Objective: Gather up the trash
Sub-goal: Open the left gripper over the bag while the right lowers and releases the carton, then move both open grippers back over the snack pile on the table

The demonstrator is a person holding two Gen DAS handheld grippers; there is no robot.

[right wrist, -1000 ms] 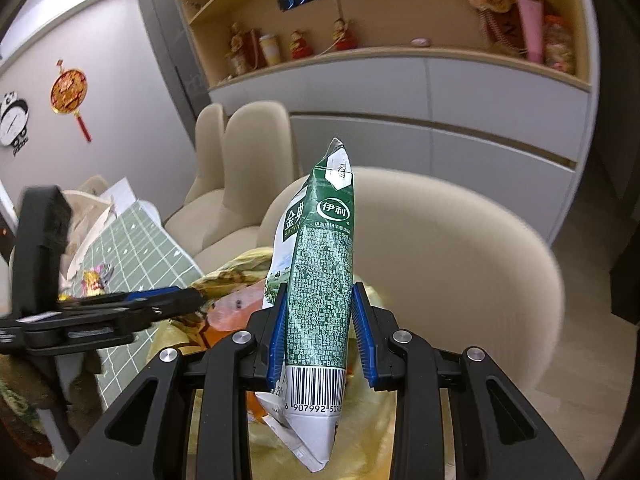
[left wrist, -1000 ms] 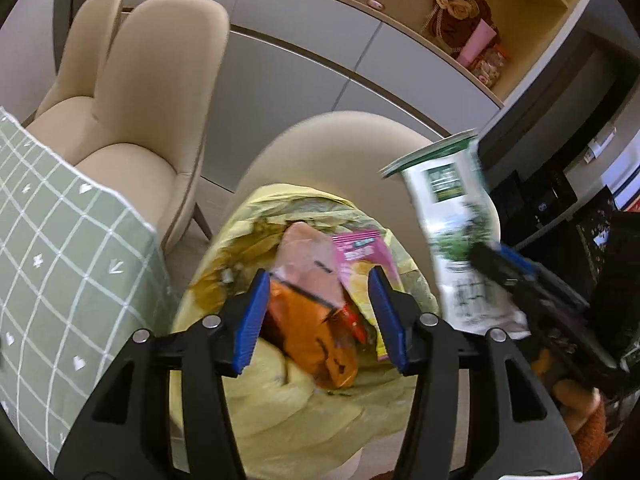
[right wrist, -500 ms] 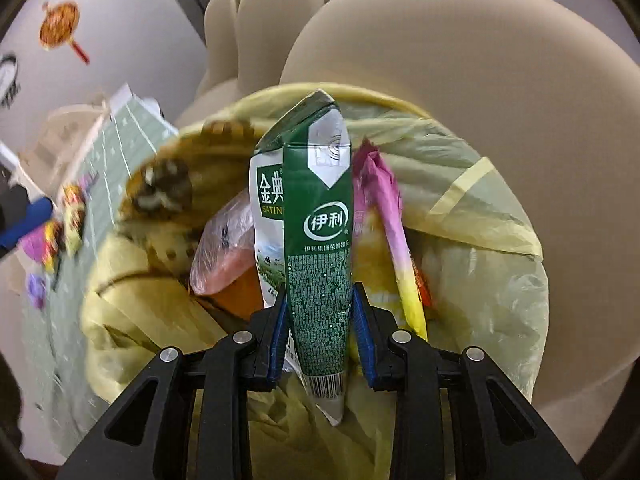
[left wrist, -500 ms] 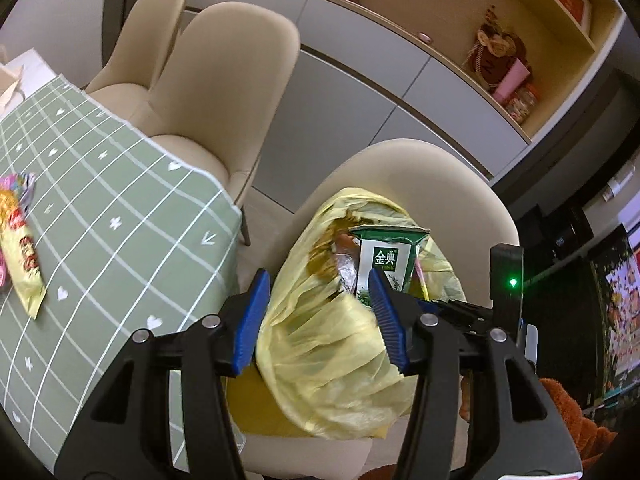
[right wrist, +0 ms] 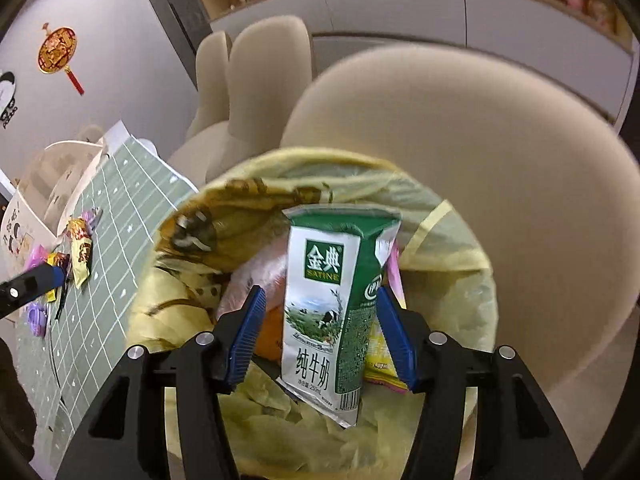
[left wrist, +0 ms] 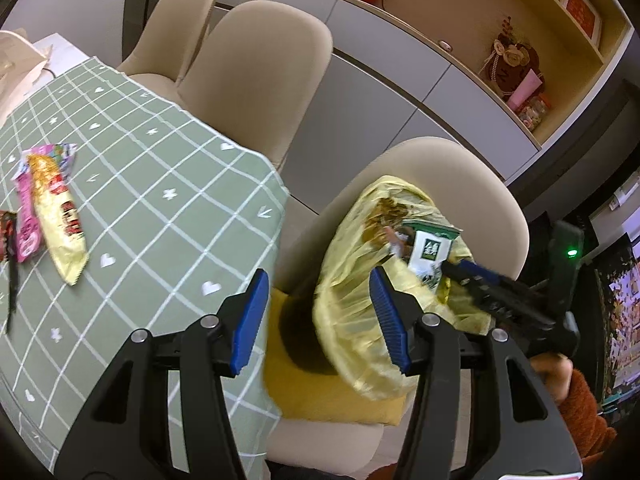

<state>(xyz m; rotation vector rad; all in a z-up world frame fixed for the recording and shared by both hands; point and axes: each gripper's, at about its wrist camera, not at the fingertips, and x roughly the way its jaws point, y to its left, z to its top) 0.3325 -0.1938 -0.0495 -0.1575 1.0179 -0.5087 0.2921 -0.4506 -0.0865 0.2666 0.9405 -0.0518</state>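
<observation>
Our right gripper (right wrist: 322, 334) is opening its jaws around the milk carton (right wrist: 334, 304), which is standing free between them in the yellow trash bag (right wrist: 444, 280). We are letting it drop fully before withdrawing. Our left gripper (left wrist: 318, 318) is hanging half-open and empty.

You have bright, even indoor light in both views, with soft shadows only. Expect heavy fisheye bending and black vignetting at all corners. In the right wrist view the chair back (right wrist: 480, 168) and the shelves behind it are smeared by motion blur. The left wrist view is sharp, apart from slight blur on the milk carton (left wrist: 430, 250).
</observation>
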